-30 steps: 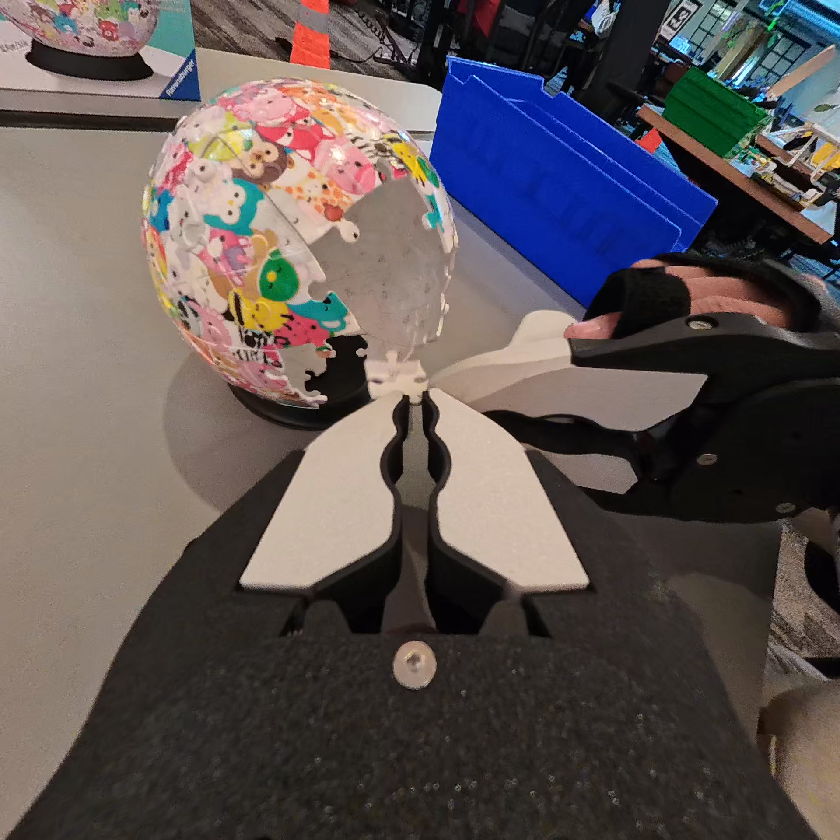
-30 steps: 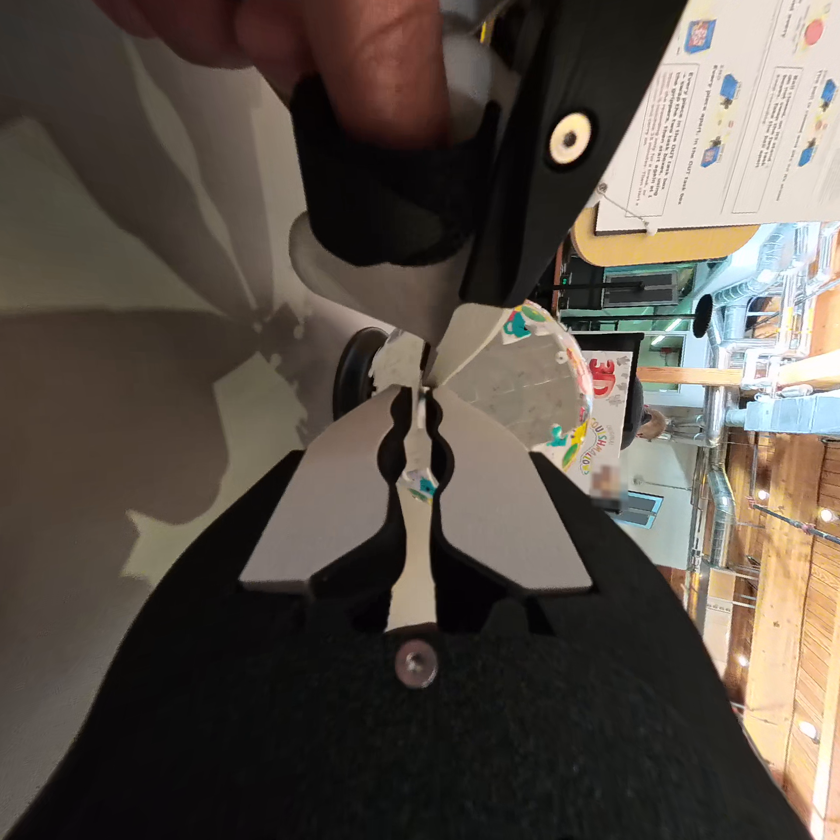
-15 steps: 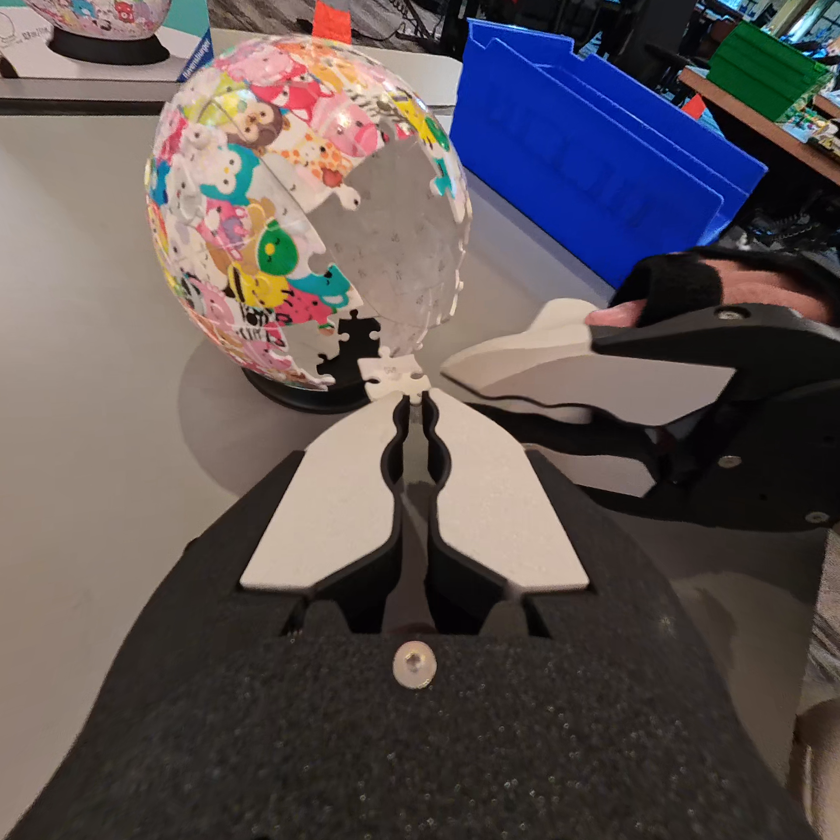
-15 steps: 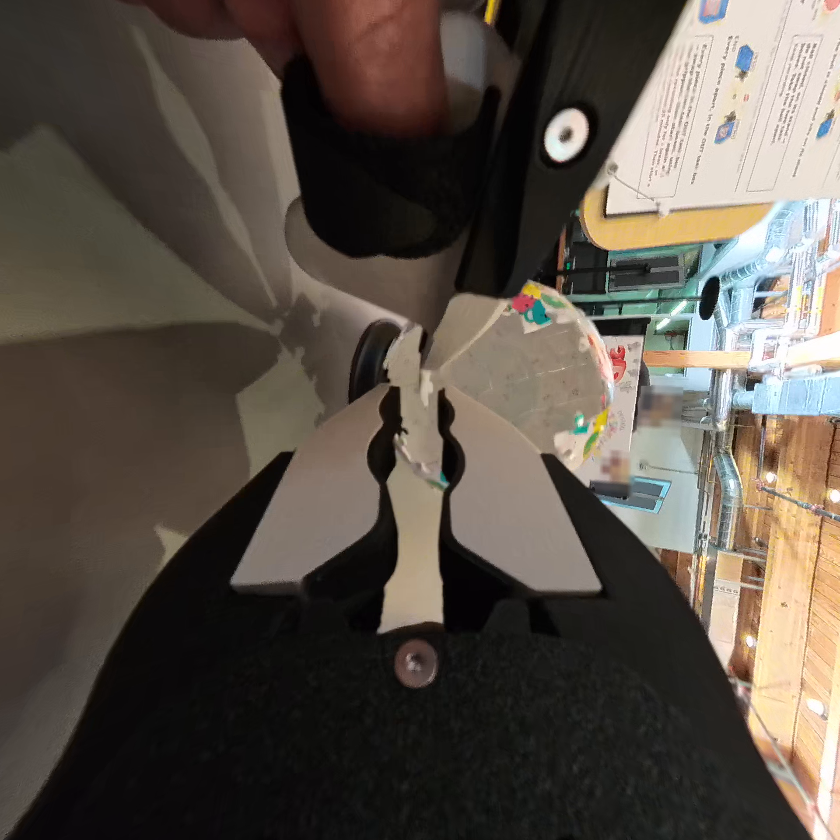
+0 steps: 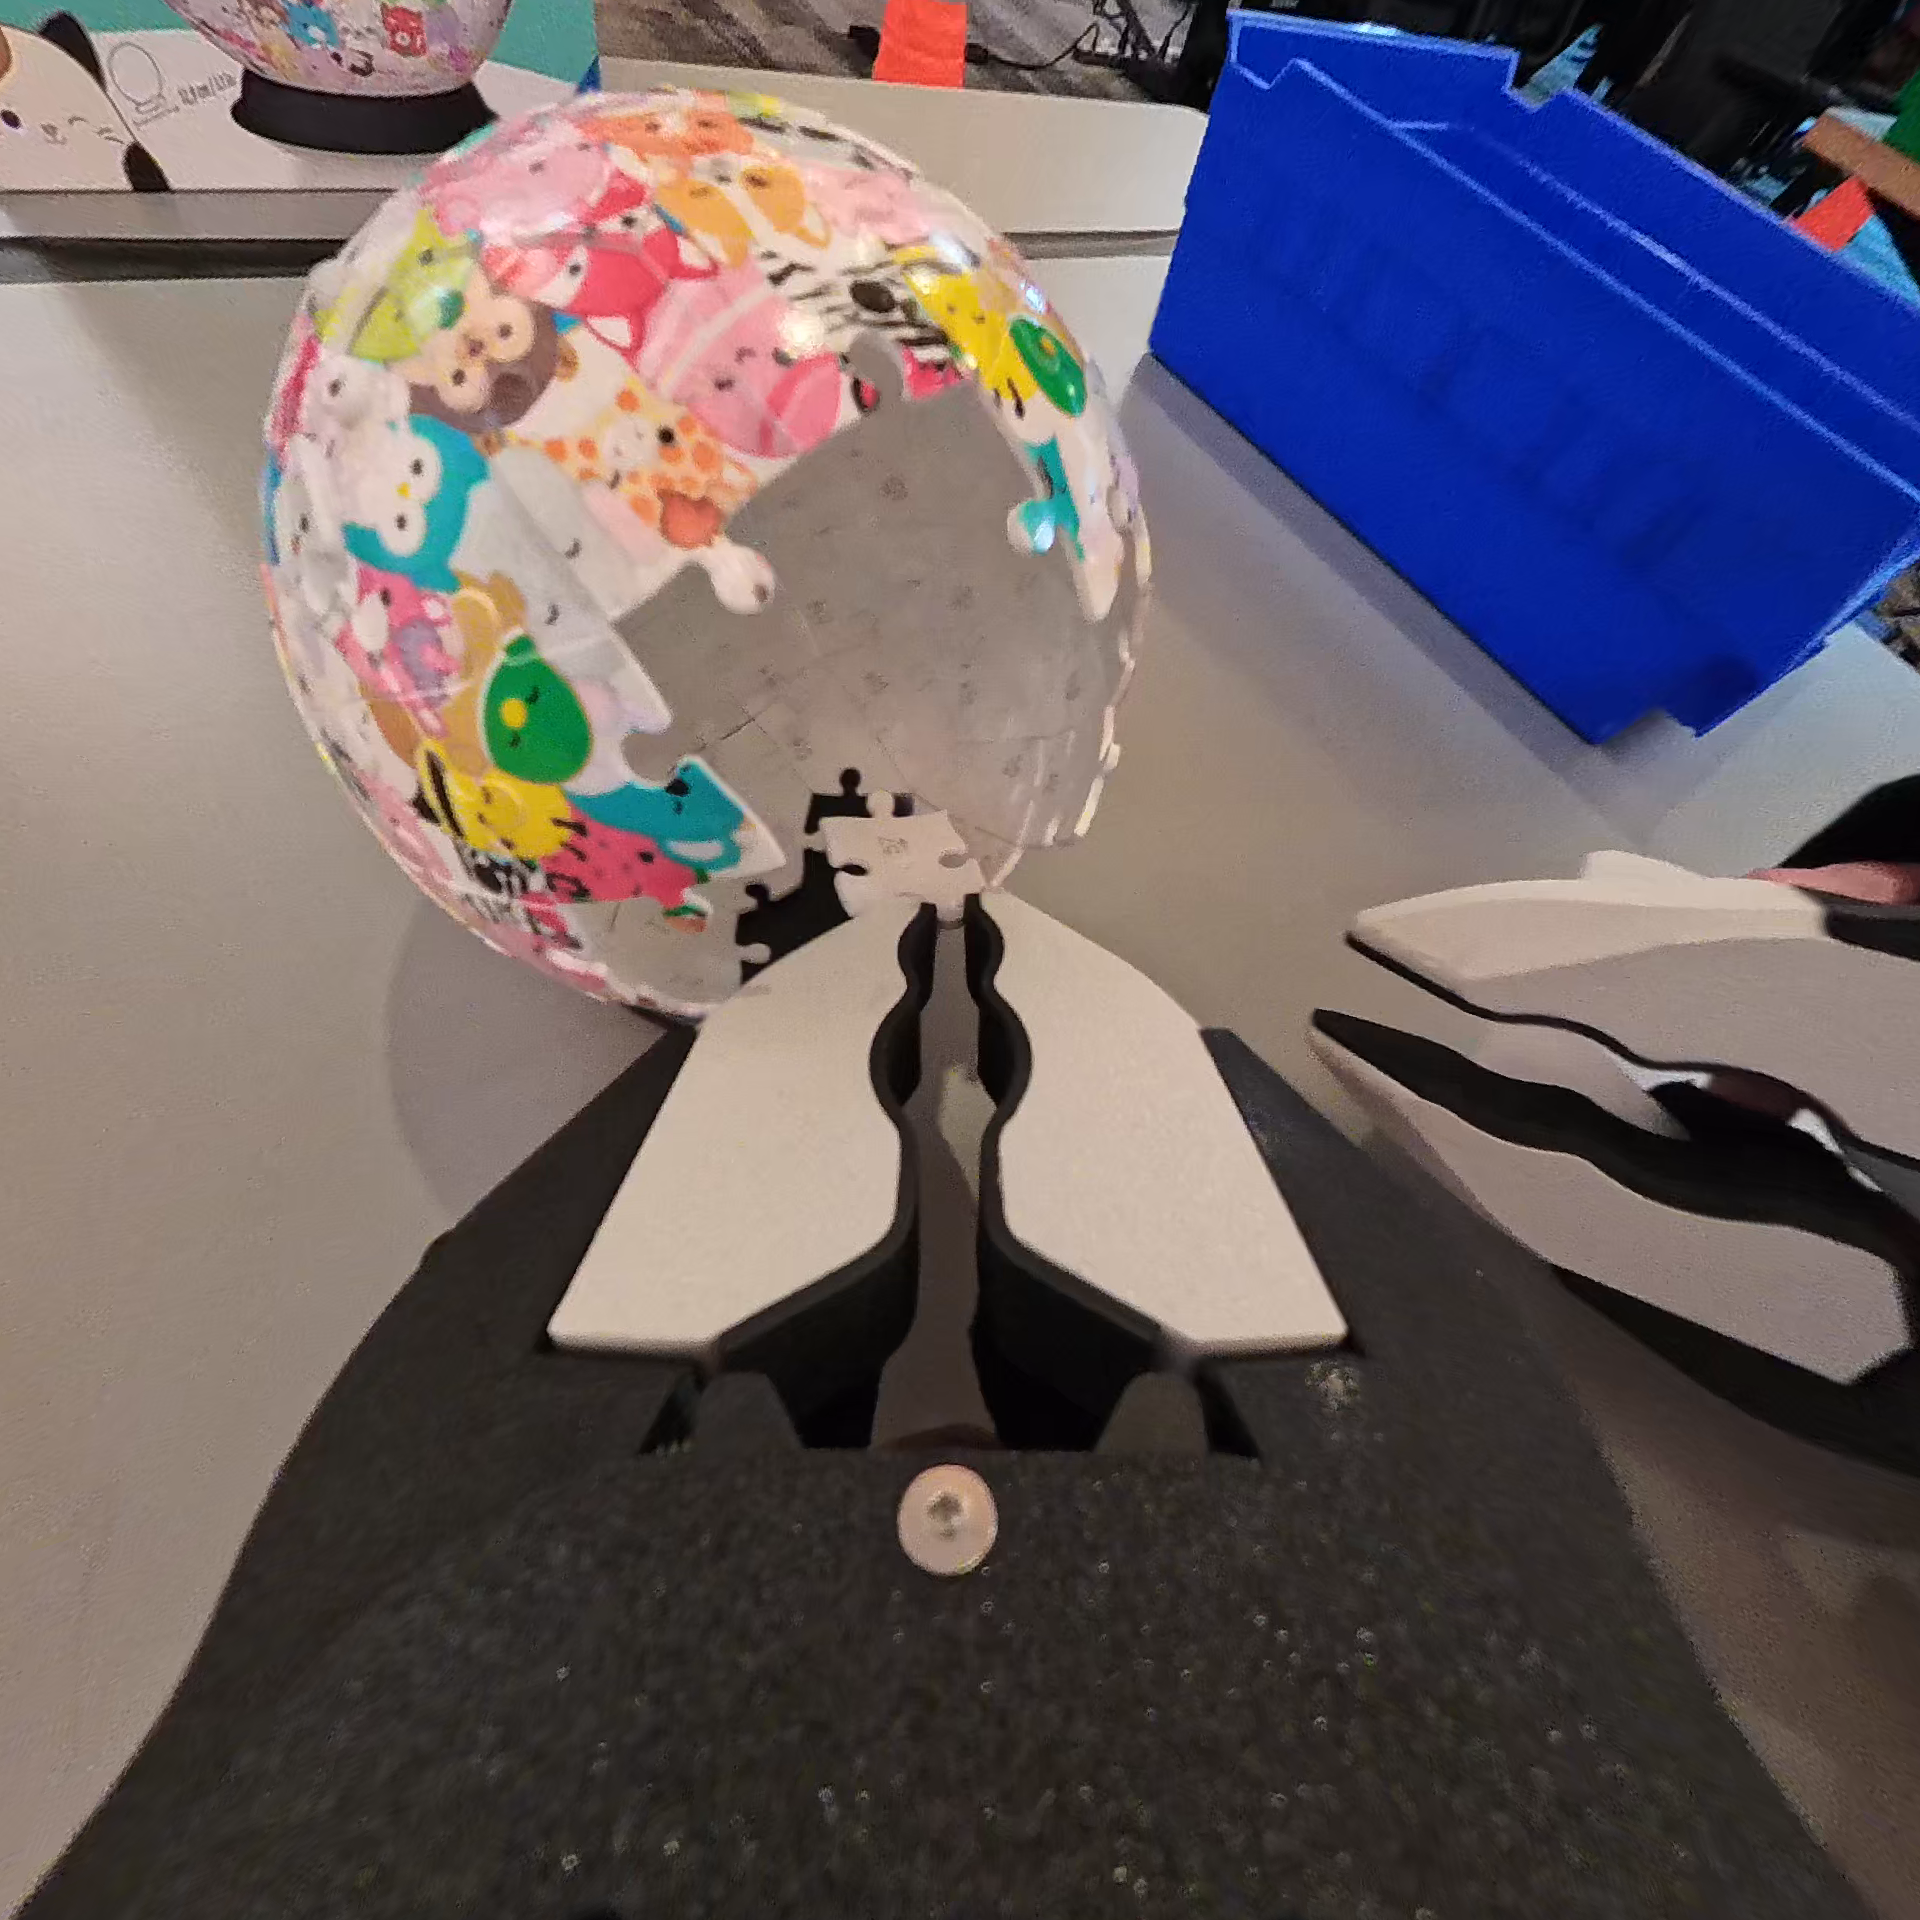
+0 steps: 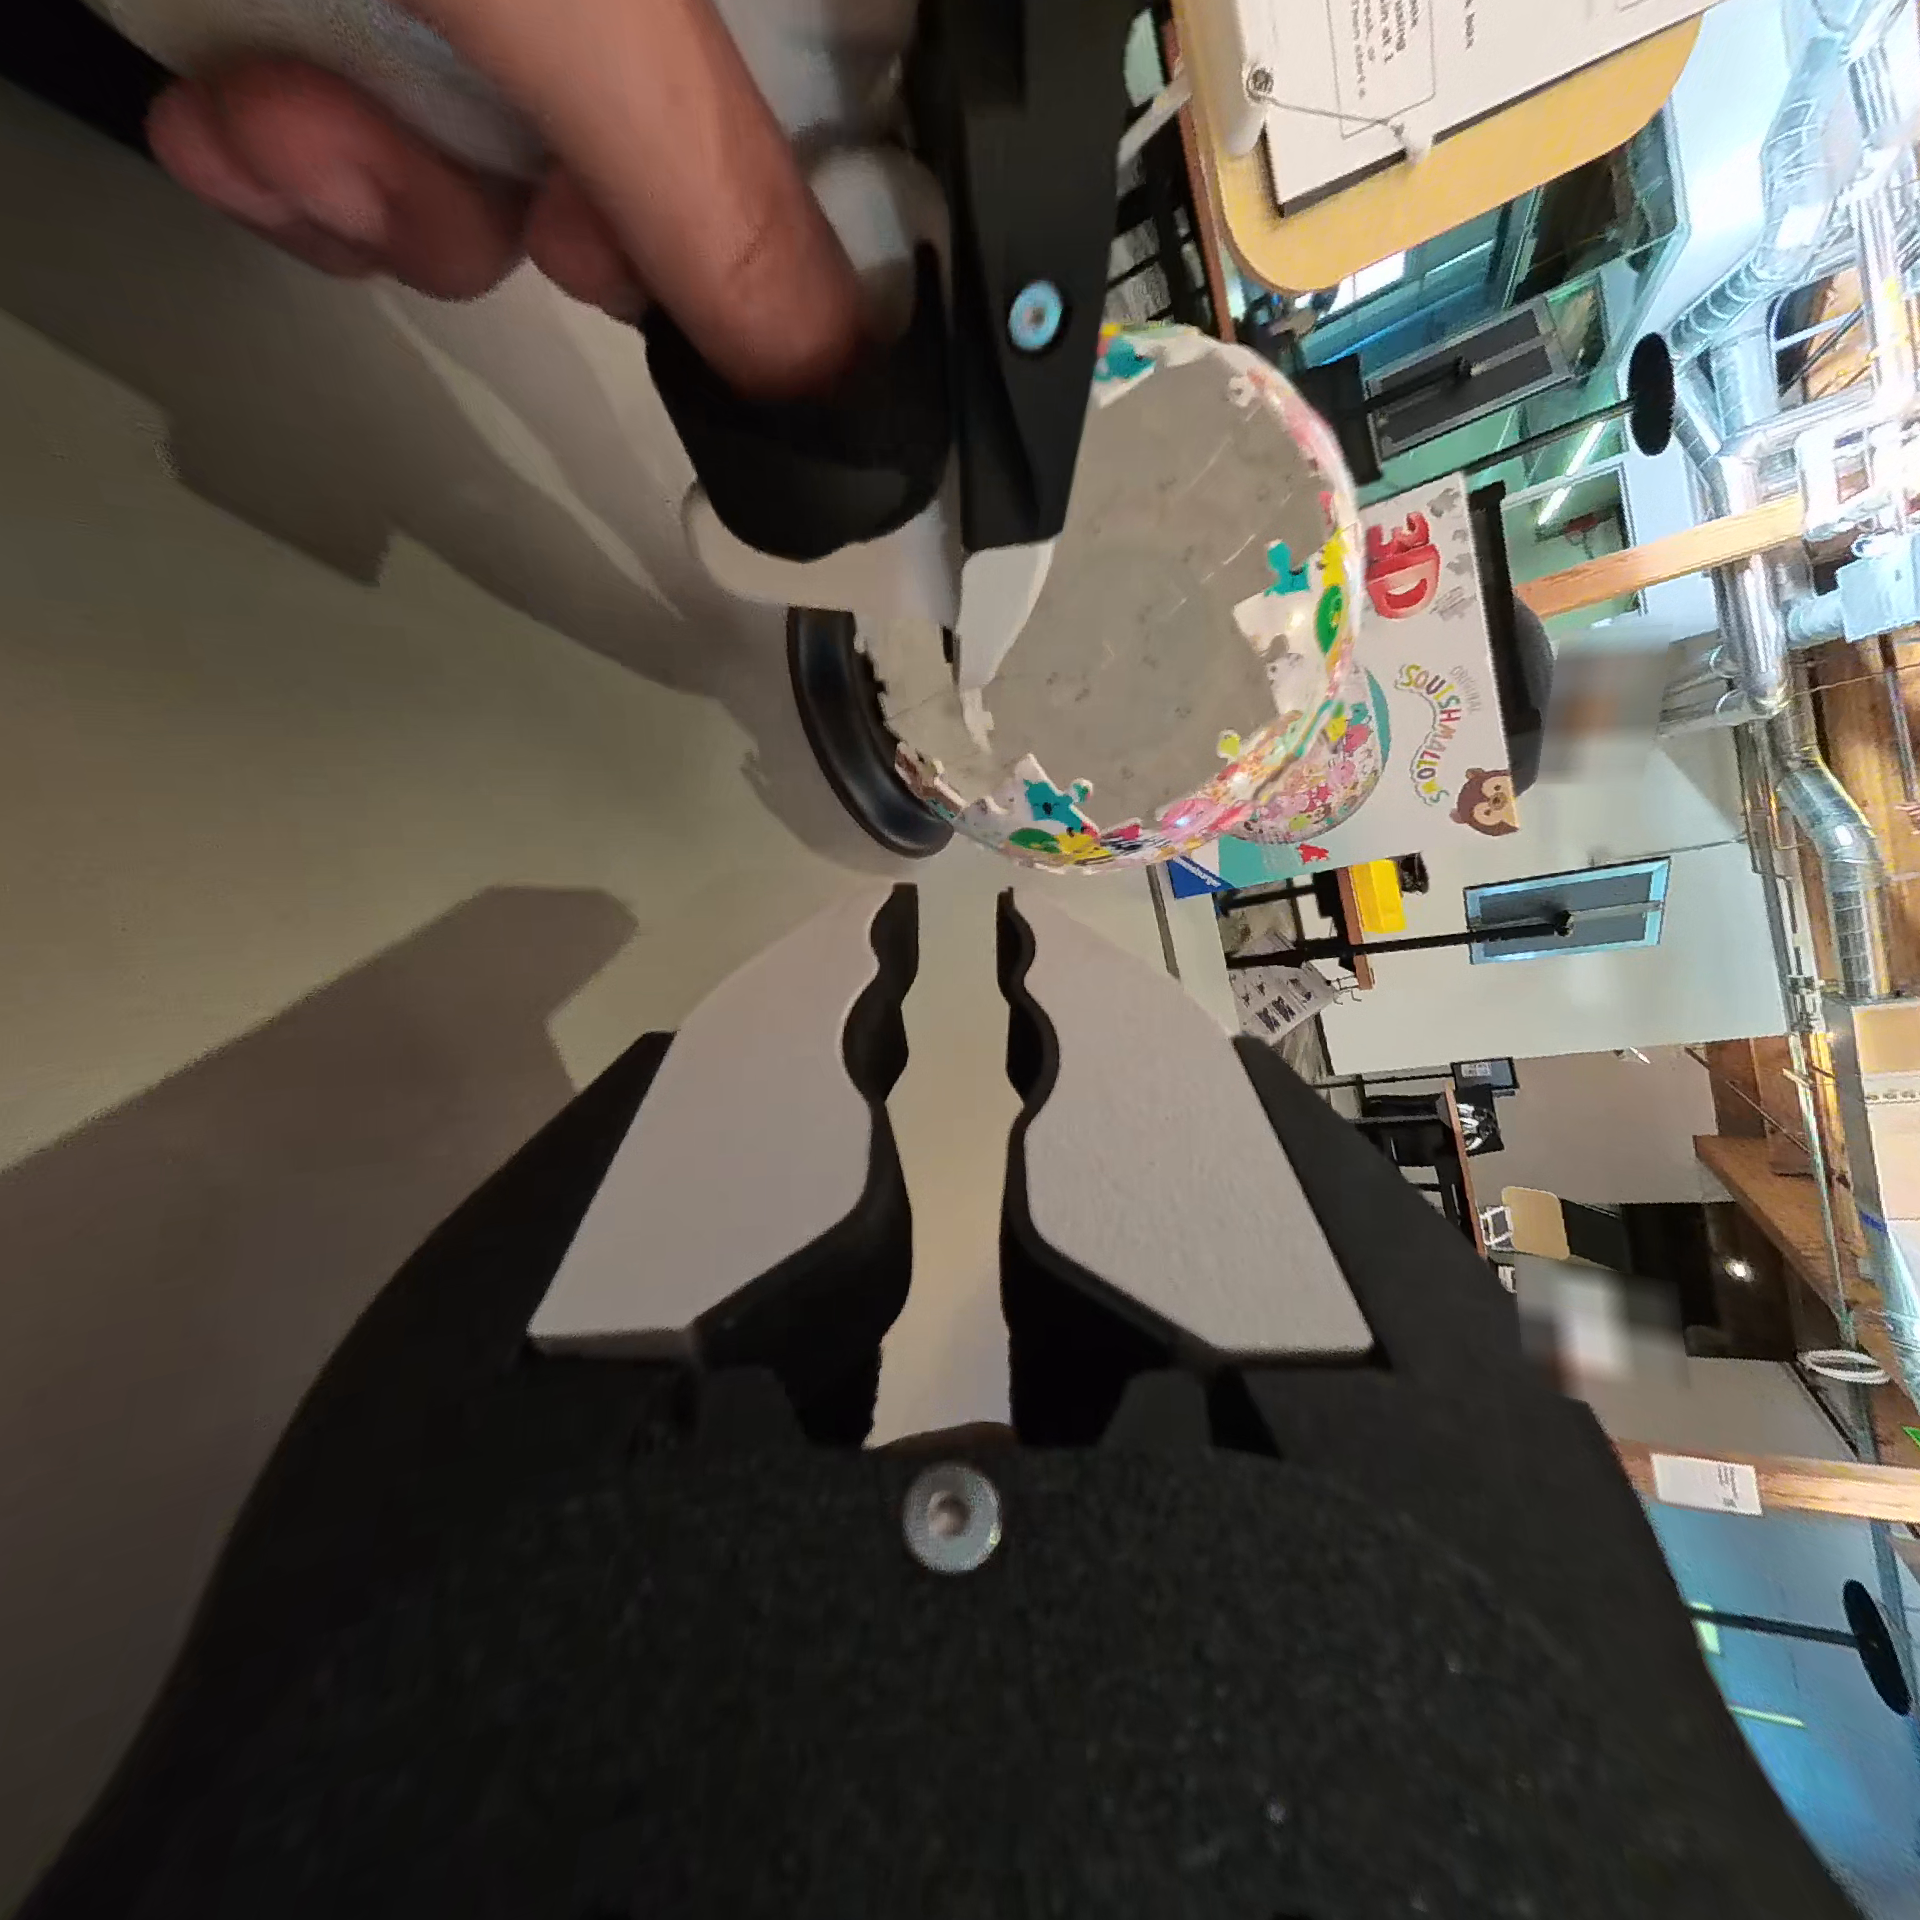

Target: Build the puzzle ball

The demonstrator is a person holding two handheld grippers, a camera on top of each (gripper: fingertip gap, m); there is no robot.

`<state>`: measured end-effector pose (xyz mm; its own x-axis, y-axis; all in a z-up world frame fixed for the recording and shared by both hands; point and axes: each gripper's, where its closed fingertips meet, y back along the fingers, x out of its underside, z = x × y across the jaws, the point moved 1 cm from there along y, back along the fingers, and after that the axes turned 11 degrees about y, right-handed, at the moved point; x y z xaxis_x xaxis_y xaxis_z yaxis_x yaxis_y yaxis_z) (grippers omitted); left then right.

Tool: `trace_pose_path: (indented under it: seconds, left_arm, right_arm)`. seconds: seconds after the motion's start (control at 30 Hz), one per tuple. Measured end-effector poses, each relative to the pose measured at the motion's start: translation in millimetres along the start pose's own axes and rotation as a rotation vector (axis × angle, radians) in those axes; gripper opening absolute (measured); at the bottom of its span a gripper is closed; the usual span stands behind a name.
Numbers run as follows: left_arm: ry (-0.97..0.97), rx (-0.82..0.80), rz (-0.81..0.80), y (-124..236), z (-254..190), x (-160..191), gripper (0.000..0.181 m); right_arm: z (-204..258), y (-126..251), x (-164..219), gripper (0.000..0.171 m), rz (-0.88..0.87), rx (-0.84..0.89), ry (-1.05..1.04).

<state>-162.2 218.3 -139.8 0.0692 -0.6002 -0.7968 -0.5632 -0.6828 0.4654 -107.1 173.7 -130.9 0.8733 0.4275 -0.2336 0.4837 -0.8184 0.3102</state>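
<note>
The puzzle ball (image 5: 582, 468) stands on a black ring stand (image 6: 842, 727) on the grey table. It is covered in bright cartoon animals and has a large open gap showing its grey inside. My left gripper (image 5: 940, 920) is shut on a white-backed puzzle piece (image 5: 899, 852), held at the lower edge of the gap just above the stand. It also shows in the right wrist view (image 6: 951, 623), with a hand on it. My right gripper (image 6: 954, 904) is slightly open and empty, a short way back from the ball (image 6: 1143, 582). It lies to the right of the left gripper (image 5: 1340, 977).
A blue plastic bin (image 5: 1558, 364) stands to the right of the ball. The puzzle's box (image 5: 208, 94) stands at the far left edge of the table, with an orange cone (image 5: 920, 36) on the floor beyond it. The table (image 5: 156, 831) is bare to the left. My right fingertips sit around 7 cm from my left ones.
My right gripper let go of the puzzle piece and drew back from the ball. My left gripper now holds the piece alone and has moved it closer to the bottom of the gap.
</note>
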Motion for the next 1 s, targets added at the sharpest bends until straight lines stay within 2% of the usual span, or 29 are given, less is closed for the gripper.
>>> trace_pose_path:
  seconds: [0.43,0.7,0.8,0.9,1.0]
  left_arm:
    - [-0.108,-0.066,0.091,-18,5,-4,0.005]
    - [-0.110,-0.057,0.120,-21,1,-5,0.005]
    - [-0.092,-0.039,0.131,-21,0,-2,0.005]
    - [-0.062,-0.011,0.135,-21,-2,1,0.005]
    - [-0.036,0.009,0.131,-23,-2,0,0.005]
  right_arm:
    - [11,6,-24,0.013,-0.105,-0.052,0.002]
    - [7,4,-23,0.013,-0.113,-0.047,-0.030]
    - [-3,2,-14,0.014,-0.134,-0.059,-0.106]
    - [-12,-5,6,0.030,-0.107,-0.130,-0.280]
    - [-20,-8,25,0.036,-0.075,-0.150,-0.391]
